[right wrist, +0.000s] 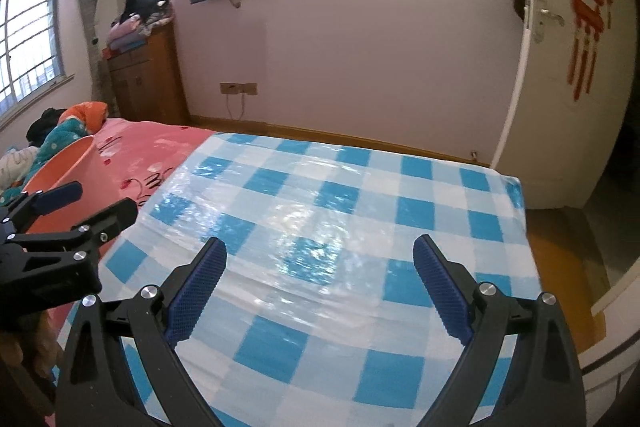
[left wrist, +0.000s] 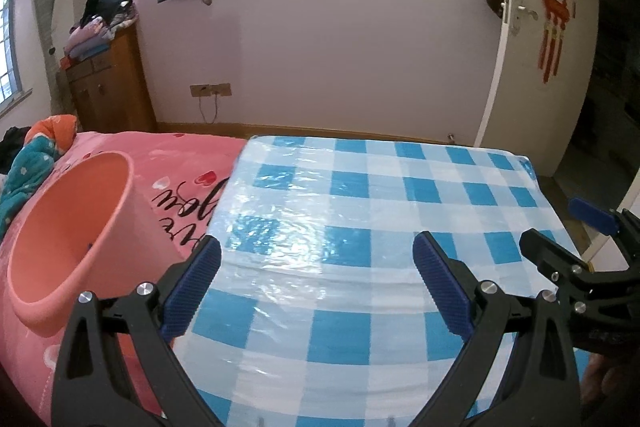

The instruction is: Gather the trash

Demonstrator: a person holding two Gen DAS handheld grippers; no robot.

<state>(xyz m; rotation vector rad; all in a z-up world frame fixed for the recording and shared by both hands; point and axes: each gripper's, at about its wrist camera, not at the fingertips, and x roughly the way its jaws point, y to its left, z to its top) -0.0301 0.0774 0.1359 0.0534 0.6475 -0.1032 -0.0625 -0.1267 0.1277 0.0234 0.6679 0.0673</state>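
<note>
Pink bin left on bed | checkered cloth bare | both jaws apart

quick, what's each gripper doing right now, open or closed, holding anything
Left gripper: open, fingers wide apart, holding nothing, over the checked cloth.
Right gripper: open, fingers wide apart, holding nothing.

Pink bin tilted on pink bedspread, beside blue-checked cloth, mouth open.
</note>
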